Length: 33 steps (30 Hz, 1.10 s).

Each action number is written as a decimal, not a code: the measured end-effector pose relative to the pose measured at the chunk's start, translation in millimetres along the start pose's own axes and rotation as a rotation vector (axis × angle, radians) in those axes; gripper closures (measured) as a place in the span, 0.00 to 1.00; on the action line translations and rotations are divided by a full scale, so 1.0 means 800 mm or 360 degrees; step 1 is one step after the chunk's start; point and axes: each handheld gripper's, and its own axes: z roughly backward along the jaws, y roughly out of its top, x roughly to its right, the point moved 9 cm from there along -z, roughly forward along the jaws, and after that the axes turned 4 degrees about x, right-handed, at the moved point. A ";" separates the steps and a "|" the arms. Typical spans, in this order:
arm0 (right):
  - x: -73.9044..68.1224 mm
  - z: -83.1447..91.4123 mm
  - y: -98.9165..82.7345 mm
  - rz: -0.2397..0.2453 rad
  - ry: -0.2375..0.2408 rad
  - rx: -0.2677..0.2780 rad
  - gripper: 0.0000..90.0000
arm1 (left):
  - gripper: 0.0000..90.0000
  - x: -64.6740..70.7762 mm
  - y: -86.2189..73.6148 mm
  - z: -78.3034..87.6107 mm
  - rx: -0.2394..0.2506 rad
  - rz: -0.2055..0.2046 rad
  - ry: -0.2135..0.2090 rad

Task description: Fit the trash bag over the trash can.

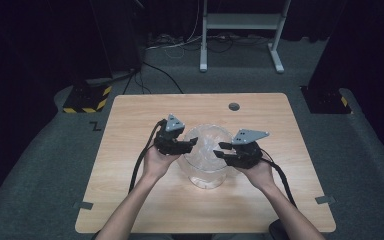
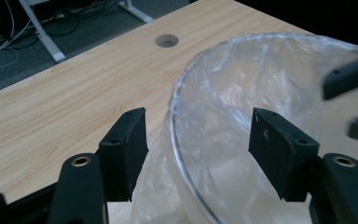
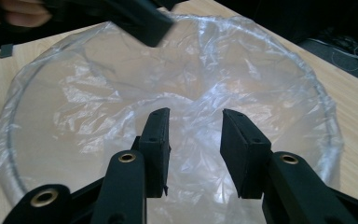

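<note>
1. Jaws of the left gripper (image 2: 198, 140) stand spread, one on each side of the rim of the clear bowl (image 2: 261, 93); the left one sits outside the wall against the loose plastic film (image 2: 156, 186), the right one inside. Neither pad can be seen pressing on the rim.
2. Jaws of the right gripper (image 3: 196, 140) are also spread, with a clear gap between them, and nothing is pinched there. They hover over the film (image 3: 121, 98) stretched across the bowl's mouth.
3. The bowl (image 1: 207, 155) rests on the tabletop (image 1: 130, 130), near its middle and a little toward the person. Crinkled transparent film covers its opening and hangs over the rim.
4. In the high view the left gripper (image 1: 192, 143) is at the bowl's left edge and the right gripper (image 1: 219, 150) at its right edge, the two facing each other across the bowl.
5. Each gripper is held in a hand, and black cables trail back along both forearms toward the near edge of the tabletop.
6. A round hole (image 1: 234, 106) lies in the tabletop beyond the bowl, well apart from it.
7. From the right gripper view, the left gripper's dark jaw crosses the far rim of the bowl.
</note>
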 end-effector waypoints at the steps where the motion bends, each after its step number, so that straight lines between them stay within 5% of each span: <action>1: -0.001 0.001 -0.001 -0.0006 0.0004 -0.0003 0.69 | 0.43 -0.001 0.001 -0.005 0.0003 0.0017 -0.0005; 9: -0.016 0.000 -0.007 -0.0005 0.0112 -0.0027 0.70 | 0.55 -0.005 0.005 -0.026 -0.0025 0.0053 -0.0005; 25: -0.038 0.000 -0.003 -0.0024 0.0339 -0.0001 0.70 | 0.52 -0.012 0.010 -0.050 -0.0031 0.0100 0.0009; 33: -0.035 0.001 -0.001 0.0004 0.0292 0.0010 0.67 | 0.50 -0.012 0.013 -0.057 -0.0028 0.0091 0.0005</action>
